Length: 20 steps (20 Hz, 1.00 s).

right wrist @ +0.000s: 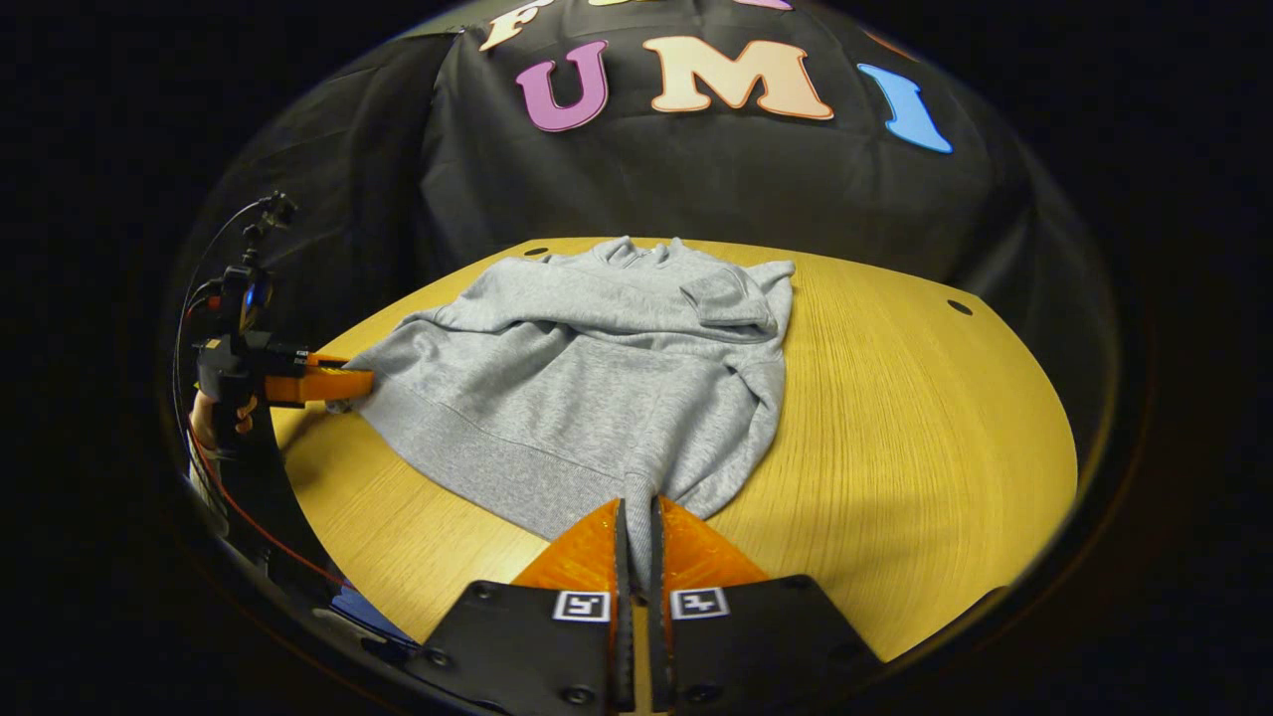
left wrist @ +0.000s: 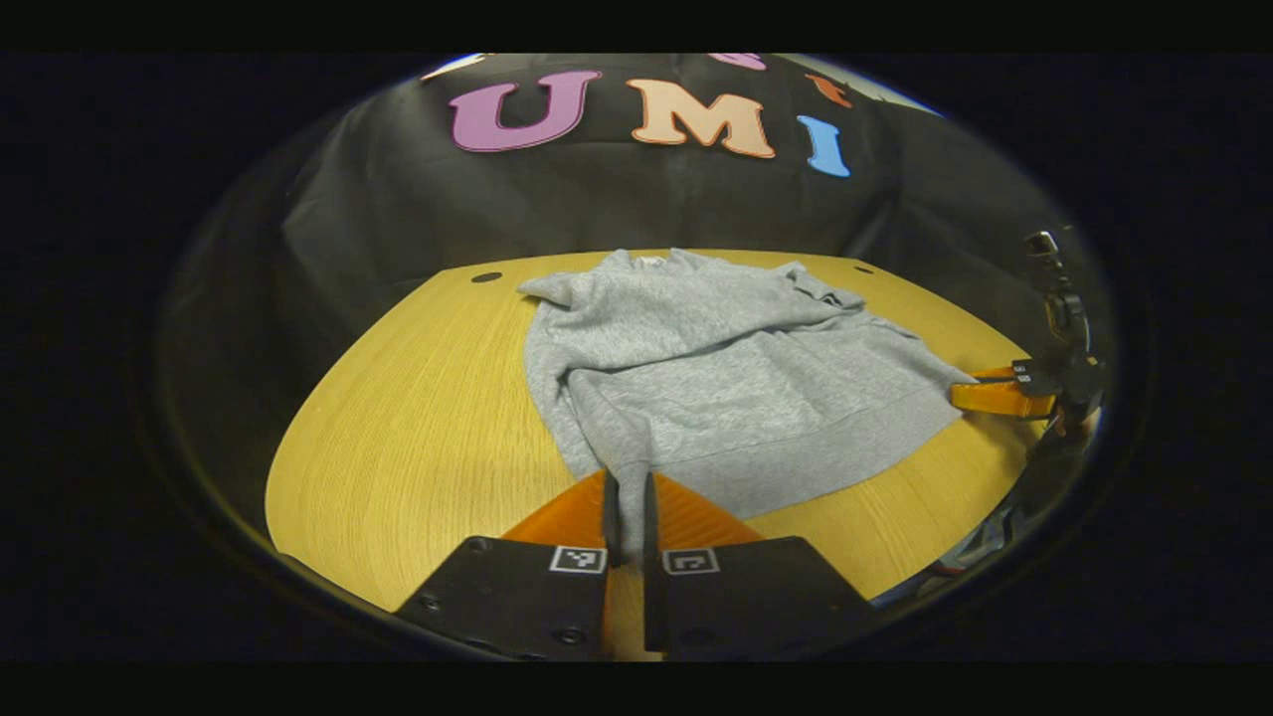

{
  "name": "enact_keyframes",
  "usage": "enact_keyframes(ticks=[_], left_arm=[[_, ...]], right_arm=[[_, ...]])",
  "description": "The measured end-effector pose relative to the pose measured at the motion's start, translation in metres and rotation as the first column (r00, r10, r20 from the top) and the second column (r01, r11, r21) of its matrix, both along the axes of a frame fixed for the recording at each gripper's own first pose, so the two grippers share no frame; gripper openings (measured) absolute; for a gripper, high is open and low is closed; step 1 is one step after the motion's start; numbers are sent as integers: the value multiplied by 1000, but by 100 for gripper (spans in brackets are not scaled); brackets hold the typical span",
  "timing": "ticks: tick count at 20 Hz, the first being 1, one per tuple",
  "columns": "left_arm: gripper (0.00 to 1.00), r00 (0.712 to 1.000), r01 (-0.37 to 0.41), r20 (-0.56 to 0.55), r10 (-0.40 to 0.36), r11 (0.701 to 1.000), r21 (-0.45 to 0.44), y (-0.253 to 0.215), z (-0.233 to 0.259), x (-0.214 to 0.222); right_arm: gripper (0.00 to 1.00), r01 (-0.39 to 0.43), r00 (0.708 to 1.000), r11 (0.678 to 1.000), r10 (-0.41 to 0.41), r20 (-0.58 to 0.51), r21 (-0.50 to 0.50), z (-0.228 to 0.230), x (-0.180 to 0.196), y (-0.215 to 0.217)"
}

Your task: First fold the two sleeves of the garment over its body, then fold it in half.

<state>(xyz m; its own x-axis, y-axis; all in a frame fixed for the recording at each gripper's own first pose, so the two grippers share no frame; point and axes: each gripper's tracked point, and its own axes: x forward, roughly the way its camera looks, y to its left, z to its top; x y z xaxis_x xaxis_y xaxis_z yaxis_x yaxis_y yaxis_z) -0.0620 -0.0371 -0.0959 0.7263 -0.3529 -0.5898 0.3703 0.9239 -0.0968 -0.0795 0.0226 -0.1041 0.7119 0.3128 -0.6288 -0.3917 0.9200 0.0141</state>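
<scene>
1. Sweater (left wrist: 716, 378) lies flat on the table (left wrist: 418, 438), both sleeves already folded over the body, hem toward the grippers.
2. Handling, my read: soft, light, thick knit; drapes and sags, won't slip much. Best held at the two hem corners so the fold lifts evenly.
3. Left gripper (left wrist: 627, 497): low at the table's near edge, jaws pinched on a hem corner.
4. Right gripper (right wrist: 636, 527): same pose, pinching the other hem corner.
</scene>
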Motion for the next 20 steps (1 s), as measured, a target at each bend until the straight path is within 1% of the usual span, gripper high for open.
enact_keyframes(ticks=[1,2,5,8,11,15,18,20], left_arm=[[5,1000,-20,-7,20,999,-28,-1,0,-1],[0,999,-32,-12,31,998,-49,-1,1,0],[0,999,-50,-25,48,995,-85,-1,8,-3],[0,999,-40,15,41,996,-84,-4,25,-1],[0,998,-2,64,8,996,-94,-12,52,4],[0,989,25,145,-3,988,-151,-25,93,27],[0,985,21,174,20,973,-229,-37,119,51],[0,983,8,180,44,962,-275,-40,129,69]], right_arm=[[7,10,1000,1000,-10,7,-8,1,-3,-1],[7,14,1000,1000,-14,15,-13,4,-3,0],[7,10,1000,1000,-10,10,-21,8,-5,2],[6,23,1000,999,-22,-1,44,22,-3,1],[6,32,999,993,-35,20,114,43,3,4],[6,15,993,987,-32,109,157,85,36,11],[6,-9,988,985,-17,154,170,107,60,20],[7,-9,988,982,-21,155,187,114,78,24]])
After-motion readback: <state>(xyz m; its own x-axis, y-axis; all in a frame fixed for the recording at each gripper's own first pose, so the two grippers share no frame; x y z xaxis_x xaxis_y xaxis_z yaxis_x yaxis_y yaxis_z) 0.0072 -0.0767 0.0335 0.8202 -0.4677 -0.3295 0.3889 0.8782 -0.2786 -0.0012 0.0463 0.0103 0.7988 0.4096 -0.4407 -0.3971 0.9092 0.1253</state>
